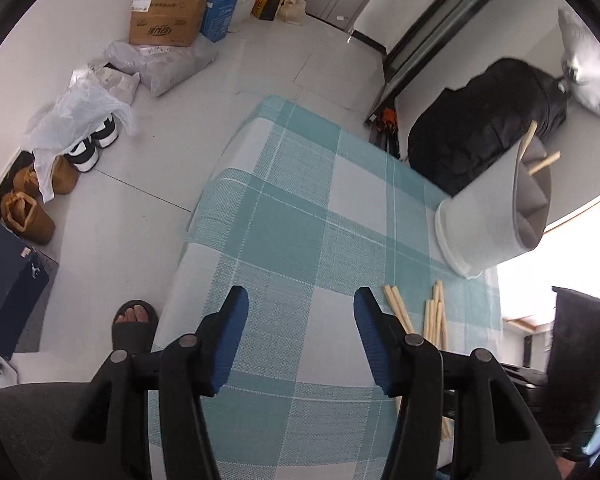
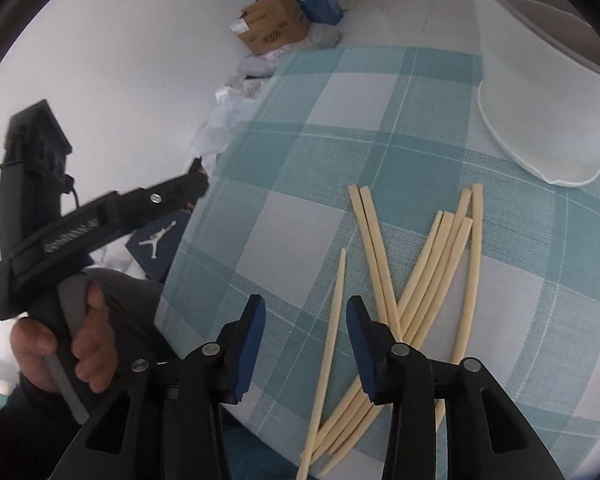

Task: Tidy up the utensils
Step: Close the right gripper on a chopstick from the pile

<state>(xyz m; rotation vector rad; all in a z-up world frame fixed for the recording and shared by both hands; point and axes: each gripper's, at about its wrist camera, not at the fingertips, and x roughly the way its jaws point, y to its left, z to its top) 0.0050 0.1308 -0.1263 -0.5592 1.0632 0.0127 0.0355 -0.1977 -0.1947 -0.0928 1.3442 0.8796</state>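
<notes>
Bamboo-coloured chopsticks (image 2: 416, 280), loose lot, lying flat on the teal-and-white checked tablecloth (image 2: 284, 160); most fan out and overlap one another near their lower ends, one single stick (image 2: 330, 344) lies a little apart on the left of the heap. Near ends reach the table edge.

Holder: grey-white utensil holder (image 1: 488, 216) with inner dividers, standing on the cloth beyond the sticks; two chopsticks (image 1: 534, 152) already poke from its top (seen from the left wrist view only).

Right gripper (image 2: 306, 344): jaws spread wide, holding nothing, poised above the cloth with the single stick lying roughly between the fingers.

Left gripper (image 1: 302, 336): jaws likewise wide apart, empty, over bare cloth, the heap just to its right.

Risks, as judged:
- Closing on the single stick may catch a neighbour from the crossed heap, lifting two or flicking one aside; cause, the overlap close to the right finger
- Thin round sticks lying flat give little to grip; pads may pinch the cloth instead, dragging it and the whole heap
- Sticks near the table edge could roll or be nudged off onto the floor
- A stick gripped near one end may swing and miss the holder's compartment, or tip the holder if it strikes the rim
</notes>
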